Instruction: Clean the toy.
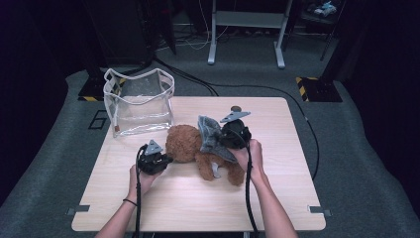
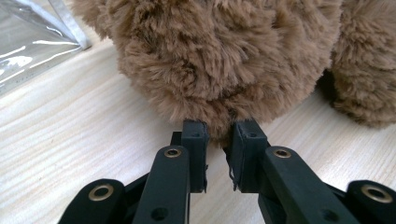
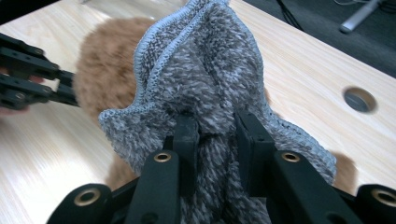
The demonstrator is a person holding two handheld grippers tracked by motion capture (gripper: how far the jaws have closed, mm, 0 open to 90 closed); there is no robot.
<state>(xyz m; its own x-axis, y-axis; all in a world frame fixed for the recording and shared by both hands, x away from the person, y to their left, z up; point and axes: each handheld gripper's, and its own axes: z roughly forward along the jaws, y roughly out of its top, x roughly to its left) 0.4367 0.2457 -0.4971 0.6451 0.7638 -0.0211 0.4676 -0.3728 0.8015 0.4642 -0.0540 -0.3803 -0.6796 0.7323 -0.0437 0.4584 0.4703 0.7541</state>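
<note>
the left gripper (image 2: 219, 133) pinches a tuft on the round head of the fluffy brown plush bear (image 1: 184, 144), which lies mid-table on the pale wooden table (image 1: 277, 198). the right gripper (image 3: 217, 128) is clamped on a bunched fold of grey knitted fleece cloth (image 3: 205, 70) lifted over the bear's body. both look light, soft and floppy, so deep pinches into a fold should hold best.

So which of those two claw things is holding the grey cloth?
The right gripper, the one farther up the table: its jaws pinch the fuzzy grey cloth and lift it over the teddy bear. The left gripper nips the bear's brown fur instead.
</note>
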